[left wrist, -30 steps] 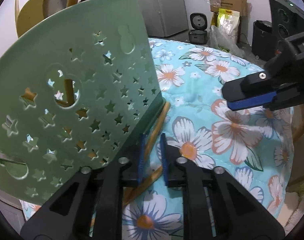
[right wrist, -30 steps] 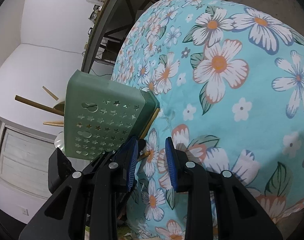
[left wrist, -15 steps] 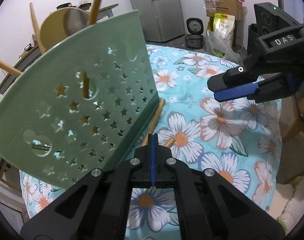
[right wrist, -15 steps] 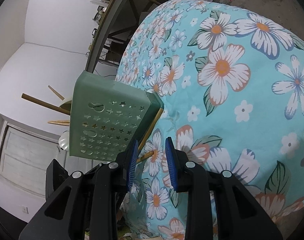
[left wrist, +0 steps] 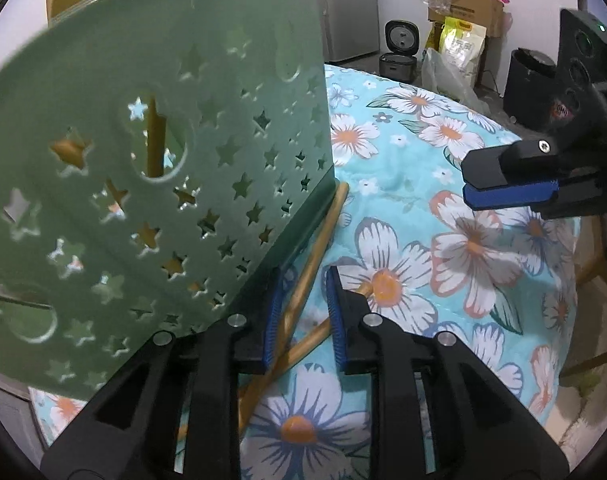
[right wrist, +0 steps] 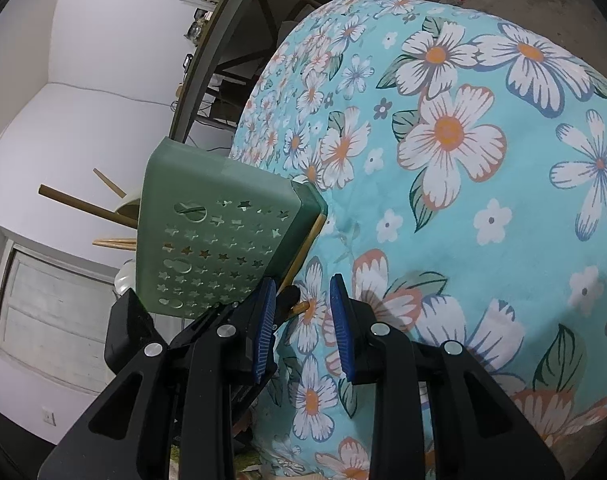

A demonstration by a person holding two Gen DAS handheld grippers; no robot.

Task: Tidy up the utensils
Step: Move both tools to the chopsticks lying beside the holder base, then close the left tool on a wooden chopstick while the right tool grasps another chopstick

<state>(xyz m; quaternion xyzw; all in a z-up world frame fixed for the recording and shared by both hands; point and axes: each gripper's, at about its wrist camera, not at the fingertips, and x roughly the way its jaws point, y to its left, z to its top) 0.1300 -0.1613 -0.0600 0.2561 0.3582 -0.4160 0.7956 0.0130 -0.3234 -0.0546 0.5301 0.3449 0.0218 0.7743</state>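
Note:
A green utensil holder [left wrist: 175,168] with star cut-outs stands on the floral tablecloth [left wrist: 403,152], with wooden utensils [right wrist: 83,204] sticking out of its top. Two wooden chopsticks [left wrist: 323,236] lie crossed on the cloth at its base. My left gripper [left wrist: 303,280] is low over them, its jaws opening; the sticks lie between the blue pads, which do not press on them. My right gripper [right wrist: 302,292] hovers open and empty just right of the holder [right wrist: 207,248], above a chopstick tip [right wrist: 301,308]. In the left wrist view the right gripper [left wrist: 475,184] is seen from the side.
The cloth-covered table rounds off at its near edge [right wrist: 287,432] and at its right edge [left wrist: 571,320]. Beyond it stand a rice cooker [left wrist: 399,56], cardboard boxes and bags [left wrist: 463,28], a black speaker [left wrist: 583,52] and a shelf unit [right wrist: 231,40].
The left gripper's jaws were apart around a chopstick, shut empty and drawn back half a second ago, and now stand apart again close over the sticks. The right gripper has kept still.

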